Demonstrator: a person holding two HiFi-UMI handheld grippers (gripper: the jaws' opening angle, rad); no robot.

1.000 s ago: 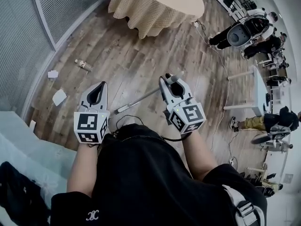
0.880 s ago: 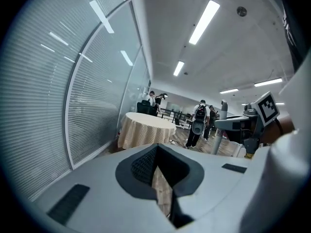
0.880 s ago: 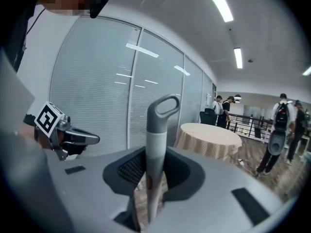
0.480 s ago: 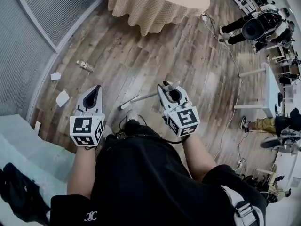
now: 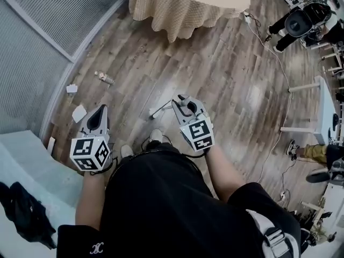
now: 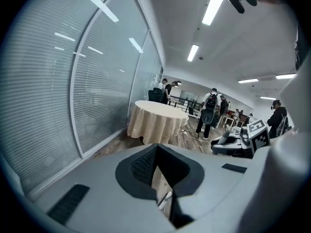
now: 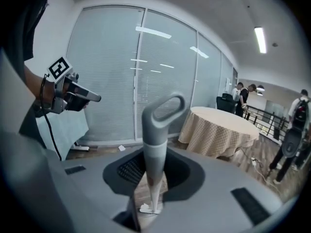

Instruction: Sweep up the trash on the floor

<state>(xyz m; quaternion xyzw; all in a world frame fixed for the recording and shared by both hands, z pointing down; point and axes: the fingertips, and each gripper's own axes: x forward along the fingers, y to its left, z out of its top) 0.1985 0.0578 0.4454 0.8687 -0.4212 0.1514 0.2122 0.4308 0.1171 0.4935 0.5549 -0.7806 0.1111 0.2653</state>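
over at the left of the head view the trash lies loose on the wooden floor [image 5: 226, 69]. a paper scrap [image 5: 79, 113] sits just left of the left gripper [image 5: 100, 110], a smaller scrap [image 5: 71, 88] above it, and a small bottle [image 5: 106, 78] further up, all near the glass wall. that gripper's jaws are pinched nearly together with nothing between them, only a sliver of floor showing through.

in the centre of the frame, the right gripper [image 5: 183, 102] has its jaws clamped on the grey looped handle [image 7: 158, 144] of what i take to be a broom. its thin shaft slants down and left to a small white foot [image 5: 153, 113] on the boards, well apart from the litter.

as i read it, the sweeping hasn't begun; this is the carrying-over stage. next the foot needs to swing left, past the scraps, so they can be drawn together. the idle gripper may want to take the shaft lower down for control.

against a second ago, the scraps sit closer to the left gripper in frame, both grippers are drawn nearer the body, and the person's shoes [image 5: 155, 136] now show.
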